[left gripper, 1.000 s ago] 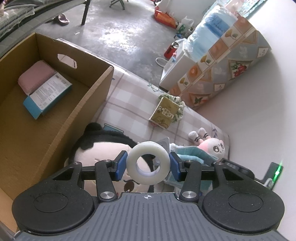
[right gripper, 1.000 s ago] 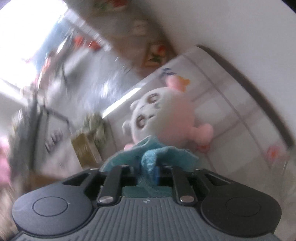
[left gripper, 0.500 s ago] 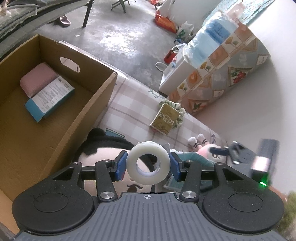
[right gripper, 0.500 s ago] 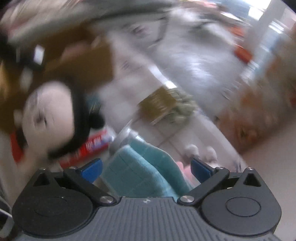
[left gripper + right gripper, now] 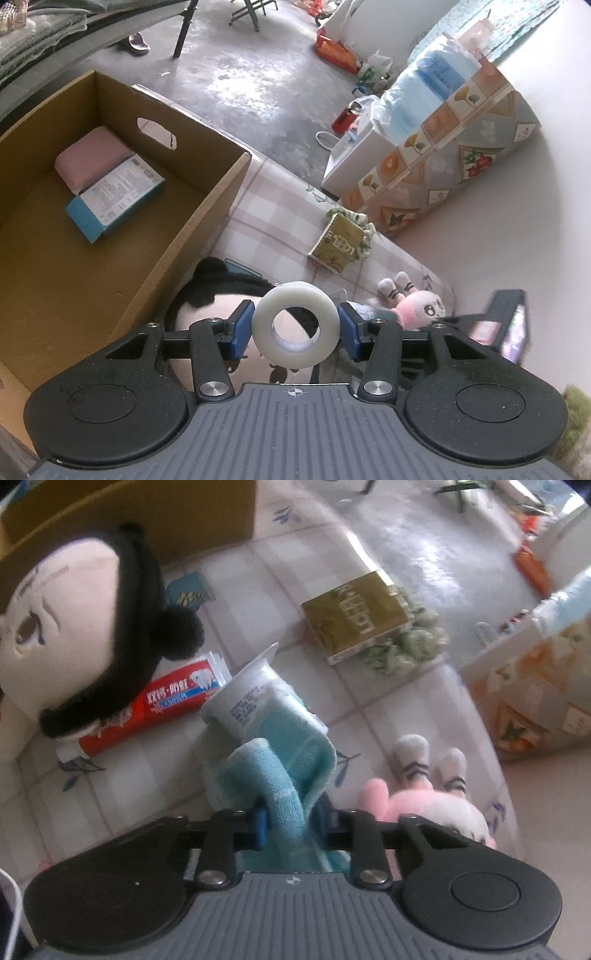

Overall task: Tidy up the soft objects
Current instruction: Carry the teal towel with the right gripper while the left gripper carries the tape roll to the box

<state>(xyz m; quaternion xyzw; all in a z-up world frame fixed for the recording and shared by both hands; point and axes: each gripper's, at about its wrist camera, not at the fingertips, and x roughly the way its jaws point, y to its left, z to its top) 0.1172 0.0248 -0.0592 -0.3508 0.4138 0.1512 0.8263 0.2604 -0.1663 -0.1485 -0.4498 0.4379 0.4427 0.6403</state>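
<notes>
Left gripper (image 5: 295, 329) clamps tape roll (image 5: 295, 325) beside box rim (image 5: 207, 218); right gripper (image 5: 291, 821) pinches teal towel (image 5: 284, 771).

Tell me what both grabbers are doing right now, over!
Left gripper shut on white tape roll, beside cardboard box. Right gripper shut on blue towel. White cup lies against towel.

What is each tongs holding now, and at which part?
Left tongs clamp the white tape roll across its outer rim. Right tongs pinch a bunched fold of the teal towel.
</notes>
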